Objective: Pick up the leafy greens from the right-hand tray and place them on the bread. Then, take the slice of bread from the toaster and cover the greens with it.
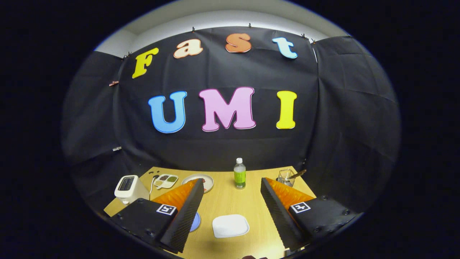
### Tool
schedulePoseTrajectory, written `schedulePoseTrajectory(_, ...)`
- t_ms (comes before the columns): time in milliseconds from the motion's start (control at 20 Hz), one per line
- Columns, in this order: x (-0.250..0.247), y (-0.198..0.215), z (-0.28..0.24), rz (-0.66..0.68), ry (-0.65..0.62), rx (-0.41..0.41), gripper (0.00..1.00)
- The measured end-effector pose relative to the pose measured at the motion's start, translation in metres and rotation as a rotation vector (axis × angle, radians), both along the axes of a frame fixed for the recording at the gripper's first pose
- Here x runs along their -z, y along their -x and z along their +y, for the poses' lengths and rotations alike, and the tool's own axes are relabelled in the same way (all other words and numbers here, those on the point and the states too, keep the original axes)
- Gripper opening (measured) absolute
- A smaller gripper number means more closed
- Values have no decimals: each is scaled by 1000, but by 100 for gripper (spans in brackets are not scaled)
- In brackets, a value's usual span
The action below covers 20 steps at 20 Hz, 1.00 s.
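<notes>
My gripper [230, 180] hangs open above the near side of a wooden table [226, 201], with nothing between its fingers. A white toaster [126, 187] stands at the table's left, beyond the left finger; its slot looks dark and I cannot tell if bread is in it. Beside it lies a white divided tray [165, 181], one compartment holding something green [172, 178]. A round plate [206, 180] with something reddish on it is partly hidden by the left fingertip. Between the fingers, close below, lies a white rounded-square plate [230, 226].
A clear bottle of green liquid [239, 174] stands upright just ahead, between the fingertips. A glass [286, 177] with a utensil in it sits at the far right corner. A blue disc [195, 222] peeks out from under the left finger. Black cloth walls close the booth.
</notes>
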State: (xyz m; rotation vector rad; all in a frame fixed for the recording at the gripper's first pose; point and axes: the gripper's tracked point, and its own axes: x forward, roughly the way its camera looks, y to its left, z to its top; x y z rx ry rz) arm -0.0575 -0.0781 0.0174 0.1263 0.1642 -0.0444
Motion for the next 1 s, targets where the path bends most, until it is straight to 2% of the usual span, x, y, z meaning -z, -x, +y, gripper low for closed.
schedulePoseTrajectory(200, 7, 6, -26, 11, -5, 0, 99)
schedulePoseTrajectory(450, 20, 0, -30, 38, -26, 7, 99)
schedulePoseTrajectory(650, 18, -2, -14, 50, -36, 32, 99)
schedulePoseTrajectory(1000, -1, -18, 12, 25, -21, 19, 99)
